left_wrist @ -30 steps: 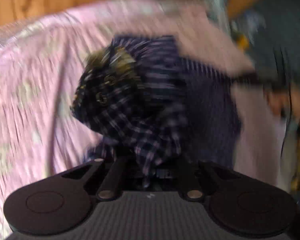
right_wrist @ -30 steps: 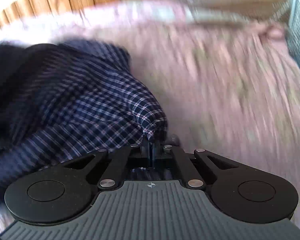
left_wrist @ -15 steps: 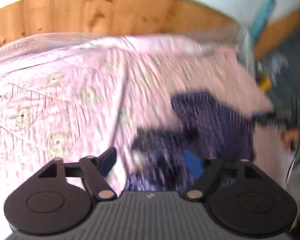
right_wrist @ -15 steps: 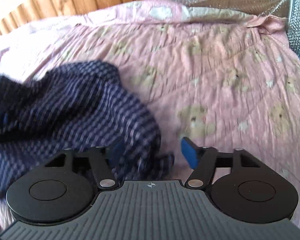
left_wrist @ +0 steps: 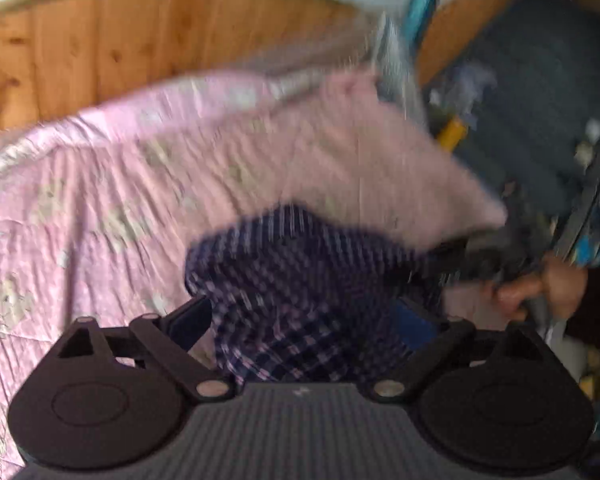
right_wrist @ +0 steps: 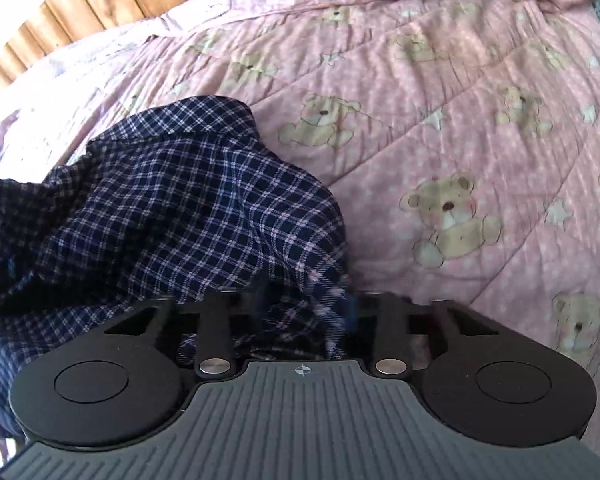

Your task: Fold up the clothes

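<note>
Under plaid shirt, teddy-bear quilt

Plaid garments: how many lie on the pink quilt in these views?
1: a navy plaid shirt, crumpled on the quilt left of centre in the right wrist view. More could be hidden in its folds.

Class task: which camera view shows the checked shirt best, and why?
The right wrist view. There the checked shirt is sharp, with its pattern and folds clear on the pink quilt. The left wrist view shows the shirt only as a motion-blurred dark heap, partly hidden behind the tool.
</note>
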A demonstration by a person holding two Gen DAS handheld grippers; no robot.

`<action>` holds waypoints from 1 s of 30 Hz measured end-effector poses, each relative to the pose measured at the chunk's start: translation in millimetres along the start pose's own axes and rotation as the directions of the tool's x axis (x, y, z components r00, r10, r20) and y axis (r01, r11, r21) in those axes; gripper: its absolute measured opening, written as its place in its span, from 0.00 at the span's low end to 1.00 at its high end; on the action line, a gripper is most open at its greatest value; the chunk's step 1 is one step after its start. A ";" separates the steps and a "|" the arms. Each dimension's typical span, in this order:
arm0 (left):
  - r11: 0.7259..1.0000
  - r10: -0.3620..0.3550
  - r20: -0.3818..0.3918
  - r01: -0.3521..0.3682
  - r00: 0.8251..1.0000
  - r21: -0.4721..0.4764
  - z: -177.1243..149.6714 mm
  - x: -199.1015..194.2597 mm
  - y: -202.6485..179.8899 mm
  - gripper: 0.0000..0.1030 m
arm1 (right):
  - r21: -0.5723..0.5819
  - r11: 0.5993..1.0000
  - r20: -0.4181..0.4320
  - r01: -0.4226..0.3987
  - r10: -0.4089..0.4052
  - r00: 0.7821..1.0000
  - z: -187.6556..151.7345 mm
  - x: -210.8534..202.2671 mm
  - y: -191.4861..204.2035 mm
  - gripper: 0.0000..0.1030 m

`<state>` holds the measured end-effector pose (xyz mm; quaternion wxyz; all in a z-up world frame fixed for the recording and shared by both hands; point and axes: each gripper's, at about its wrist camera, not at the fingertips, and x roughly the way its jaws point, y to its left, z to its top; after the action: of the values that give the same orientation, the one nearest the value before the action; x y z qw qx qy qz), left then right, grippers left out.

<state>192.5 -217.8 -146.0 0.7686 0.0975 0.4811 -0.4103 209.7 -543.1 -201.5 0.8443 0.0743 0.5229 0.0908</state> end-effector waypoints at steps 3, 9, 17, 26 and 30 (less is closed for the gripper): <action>0.993 0.115 -0.115 -0.117 0.987 -0.012 -9.4 22.1 15.5 0.06 | -0.005 0.999 0.064 0.036 -0.036 0.997 2.1 -14.3 6.1 0.03; 0.941 0.187 0.184 -0.122 0.965 -0.316 -22.6 -120.0 79.5 0.05 | 0.017 0.999 0.307 0.037 -0.041 0.951 18.6 -94.2 25.1 0.03; 0.953 0.281 0.501 -0.178 0.819 -0.243 -102.4 -314.5 54.5 0.09 | -0.287 0.951 0.601 0.113 0.087 0.795 10.5 -195.4 146.2 0.04; 0.788 0.273 -0.120 -0.294 0.954 -0.542 -344.7 -179.8 86.8 0.23 | -0.238 0.971 -0.013 0.002 -0.005 1.000 -102.7 -35.6 147.4 0.26; 0.785 0.333 -0.080 -0.323 0.940 -0.529 -365.5 -210.6 69.3 0.42 | -0.326 0.944 0.050 0.046 -0.031 0.998 -113.4 -71.1 143.5 0.47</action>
<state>-40.5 139.0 -179.8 0.8285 -0.0421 0.5451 -0.1211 66.1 -416.4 -158.1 0.8577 -0.0751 0.4834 0.1580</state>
